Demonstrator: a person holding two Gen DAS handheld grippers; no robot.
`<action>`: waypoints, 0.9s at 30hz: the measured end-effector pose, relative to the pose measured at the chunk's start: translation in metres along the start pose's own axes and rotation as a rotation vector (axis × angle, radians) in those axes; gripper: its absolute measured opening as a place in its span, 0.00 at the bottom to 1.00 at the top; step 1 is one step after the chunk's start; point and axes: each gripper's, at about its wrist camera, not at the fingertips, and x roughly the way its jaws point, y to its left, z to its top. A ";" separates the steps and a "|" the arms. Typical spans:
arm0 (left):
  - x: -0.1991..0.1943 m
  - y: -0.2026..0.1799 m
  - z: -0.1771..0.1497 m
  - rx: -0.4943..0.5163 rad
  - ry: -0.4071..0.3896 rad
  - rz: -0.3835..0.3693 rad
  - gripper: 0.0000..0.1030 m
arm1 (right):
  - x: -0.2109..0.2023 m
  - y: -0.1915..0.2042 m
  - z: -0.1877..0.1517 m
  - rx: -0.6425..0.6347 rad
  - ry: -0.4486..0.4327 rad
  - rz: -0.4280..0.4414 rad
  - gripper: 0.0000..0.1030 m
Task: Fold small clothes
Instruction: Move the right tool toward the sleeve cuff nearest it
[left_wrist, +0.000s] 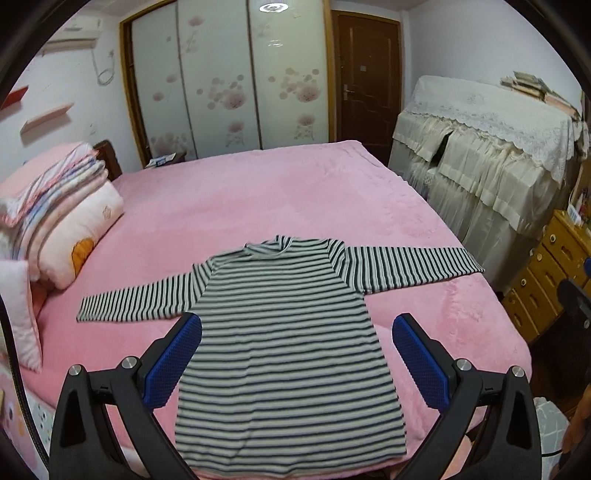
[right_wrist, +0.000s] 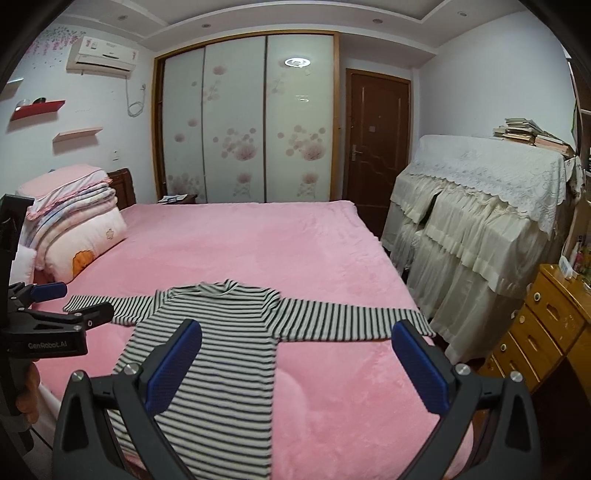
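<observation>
A black-and-white striped long-sleeved knit top (left_wrist: 284, 332) lies flat, sleeves spread, at lower centre on the pink plush bedspread (left_wrist: 258, 199). The left gripper (left_wrist: 297, 332) and right gripper (right_wrist: 297, 338) hover above it, fingers spread wide, grasping nothing.

The bed (left_wrist: 258, 192) in front of me is covered edge to edge by a pink plush blanket (right_wrist: 295, 251). A black-and-white striped long-sleeved top (left_wrist: 288, 332) lies flat on it near my edge, collar pointing away from me, both sleeves spread straight out to the sides. At the head end, to my left, a stack of folded quilts (left_wrist: 62, 199) rests on the bed, with a pink pillow (left_wrist: 18, 310) just beside it.
</observation>
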 end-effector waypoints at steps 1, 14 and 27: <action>0.005 -0.007 0.006 0.013 -0.001 0.003 1.00 | 0.004 -0.006 0.003 0.006 0.001 -0.007 1.00; 0.107 -0.085 0.087 0.100 -0.050 0.001 1.00 | 0.094 -0.099 0.042 0.077 0.037 -0.125 1.00; 0.287 -0.171 0.088 0.067 0.049 -0.042 1.00 | 0.240 -0.215 0.001 0.235 0.219 -0.228 0.92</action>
